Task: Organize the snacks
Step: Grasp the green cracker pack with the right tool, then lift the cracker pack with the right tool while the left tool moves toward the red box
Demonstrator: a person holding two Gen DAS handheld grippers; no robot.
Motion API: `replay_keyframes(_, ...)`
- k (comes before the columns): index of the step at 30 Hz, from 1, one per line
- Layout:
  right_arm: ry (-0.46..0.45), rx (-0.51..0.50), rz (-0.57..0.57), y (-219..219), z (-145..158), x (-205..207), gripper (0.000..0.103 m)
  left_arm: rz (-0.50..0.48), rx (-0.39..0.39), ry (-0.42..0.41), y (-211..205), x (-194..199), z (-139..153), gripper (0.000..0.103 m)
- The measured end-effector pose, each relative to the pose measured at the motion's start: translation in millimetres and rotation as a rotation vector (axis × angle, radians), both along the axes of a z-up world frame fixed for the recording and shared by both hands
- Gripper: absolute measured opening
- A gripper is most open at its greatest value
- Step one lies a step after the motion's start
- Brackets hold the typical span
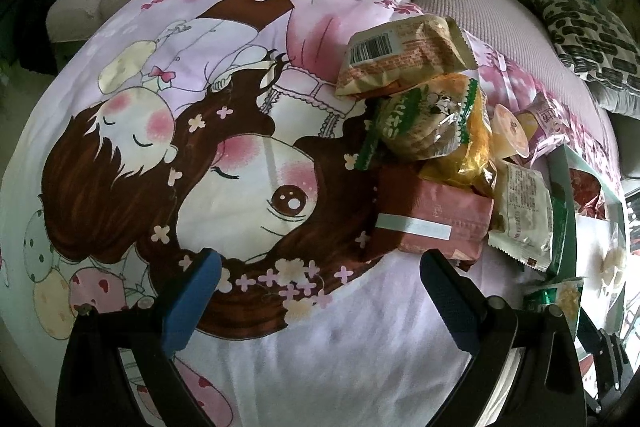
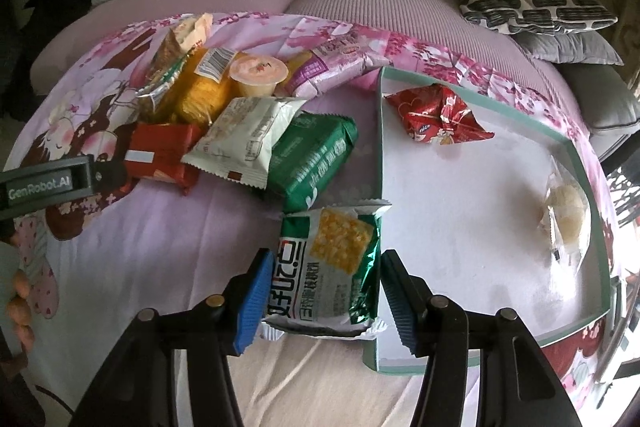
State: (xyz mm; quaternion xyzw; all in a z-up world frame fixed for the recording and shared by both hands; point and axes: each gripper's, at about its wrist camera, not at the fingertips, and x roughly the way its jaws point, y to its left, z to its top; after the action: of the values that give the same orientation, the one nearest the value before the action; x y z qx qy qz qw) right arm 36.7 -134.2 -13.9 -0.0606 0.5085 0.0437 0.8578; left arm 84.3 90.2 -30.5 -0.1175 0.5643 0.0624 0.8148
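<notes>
Tray (image 2: pixel 472 227) holds a red packet (image 2: pixel 436 115) and clear-wrapped pastry (image 2: pixel 566 211); right tongs (image 2: pixel 320 301) straddle a green cracker pack (image 2: pixel 328 267) unclenched, left tongs (image 1: pixel 320 291) spread wide

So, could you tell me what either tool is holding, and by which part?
Left tool: nothing. Right tool straddles the green-and-white cracker packet by its long sides; its grip cannot be confirmed.

Left claw (image 1: pixel 320 303) open, empty, near snack pile (image 1: pixel 436 131) on cartoon sheet (image 1: pixel 200 155).
</notes>
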Motion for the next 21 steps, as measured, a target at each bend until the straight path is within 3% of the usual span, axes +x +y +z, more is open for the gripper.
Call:
replay_keyframes(10, -0.051, -0.019, 0.013, 8, 13, -4, 0.059, 0.006, -0.025, -0.011, 5, -1, 4, 0.100)
replay_keyframes(21, -0.041, -0.039, 0.057, 21, 10, -7, 0.060, 0.005, -0.033, -0.017, 2, -3, 6, 0.100)
